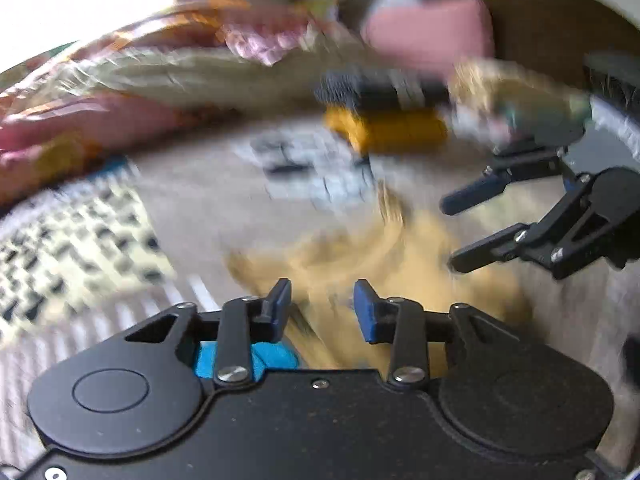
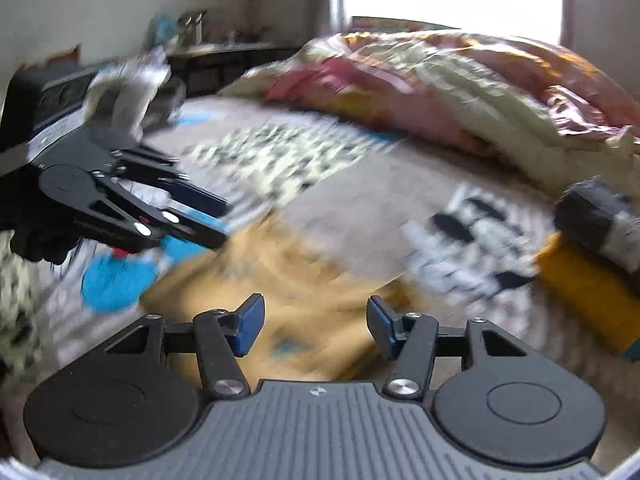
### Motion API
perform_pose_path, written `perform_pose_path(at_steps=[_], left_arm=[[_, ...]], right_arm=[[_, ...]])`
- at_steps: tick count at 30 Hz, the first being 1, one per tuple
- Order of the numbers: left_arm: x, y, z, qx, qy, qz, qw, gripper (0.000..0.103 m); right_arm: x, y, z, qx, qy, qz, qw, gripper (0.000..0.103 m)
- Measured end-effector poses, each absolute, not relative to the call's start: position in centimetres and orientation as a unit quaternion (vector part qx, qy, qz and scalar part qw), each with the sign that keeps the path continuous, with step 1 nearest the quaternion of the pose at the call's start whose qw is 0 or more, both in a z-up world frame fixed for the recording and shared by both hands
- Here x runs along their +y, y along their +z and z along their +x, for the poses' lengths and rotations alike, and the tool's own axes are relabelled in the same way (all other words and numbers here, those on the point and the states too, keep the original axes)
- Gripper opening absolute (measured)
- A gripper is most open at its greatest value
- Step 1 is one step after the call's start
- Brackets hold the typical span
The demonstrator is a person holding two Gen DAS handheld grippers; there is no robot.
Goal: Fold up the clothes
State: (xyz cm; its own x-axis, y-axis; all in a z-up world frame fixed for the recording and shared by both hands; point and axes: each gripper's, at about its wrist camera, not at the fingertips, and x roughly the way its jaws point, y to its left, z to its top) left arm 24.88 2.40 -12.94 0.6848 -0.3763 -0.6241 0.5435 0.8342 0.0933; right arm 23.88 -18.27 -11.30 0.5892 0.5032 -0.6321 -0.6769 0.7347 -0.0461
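Left wrist view: the left gripper stands with jaws spread and nothing between them. The tan garment lies crumpled on the bed, directly ahead at 12 o'clock. The right gripper, also spread, reaches in from 3 o'clock.

Right wrist view: the right gripper, jaws parted and empty, faces the tan garment at 12 o'clock. The left gripper enters from 9 o'clock. Blur hides the garment's long axis; both grippers appear about equally near. A folded stack sits at 3 o'clock.

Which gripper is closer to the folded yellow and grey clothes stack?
Right. The right gripper is beside the folded stack, just below it in the left wrist view. The left gripper is at the far side, away from the stack.
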Motion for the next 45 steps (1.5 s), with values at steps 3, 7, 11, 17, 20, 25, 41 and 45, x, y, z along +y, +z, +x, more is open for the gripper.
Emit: perform_pose_path(at_steps=[3, 7, 11, 17, 20, 25, 41, 45], left_arm=[[3.5, -12.6, 25.1, 0.303, -0.247, 0.095, 0.916, 0.039], [3.5, -9.6, 23.6, 0.219, -0.26, 0.079, 0.937, 0.038], [1.3, -13.4, 27.8, 0.291, -0.255, 0.132, 0.913, 0.037], [4.3, -9.9, 26.2, 0.279, -0.223, 0.033, 0.933, 0.044], [6.2, -10.6, 24.7, 0.317, -0.211, -0.057, 0.923, 0.055], [6.7, -12.8, 23.7, 0.353, -0.193, -0.174, 0.899, 0.055], [7.4, -13.3, 12.9, 0.375, -0.143, -0.268, 0.876, 0.054], [7.5, -13.7, 13.2, 0.354, -0.154, -0.29, 0.876, 0.054]], right_arm=[[-17.6, -12.7, 23.4, 0.312, 0.325, -0.115, 0.885, 0.056], [-18.4, -9.9, 22.4, 0.243, 0.297, -0.109, 0.917, 0.057], [-17.1, -11.8, 25.9, 0.278, 0.273, -0.124, 0.912, 0.057], [-19.3, -10.5, 26.3, 0.292, 0.253, -0.051, 0.921, 0.065], [-21.8, -10.7, 25.0, 0.312, 0.236, 0.062, 0.918, 0.079], [-24.1, -14.3, 22.9, 0.343, 0.19, 0.244, 0.887, 0.079], [-24.5, -14.0, 14.5, 0.389, 0.193, 0.253, 0.865, 0.087], [-25.4, -14.8, 14.0, 0.36, 0.184, 0.278, 0.871, 0.086]])
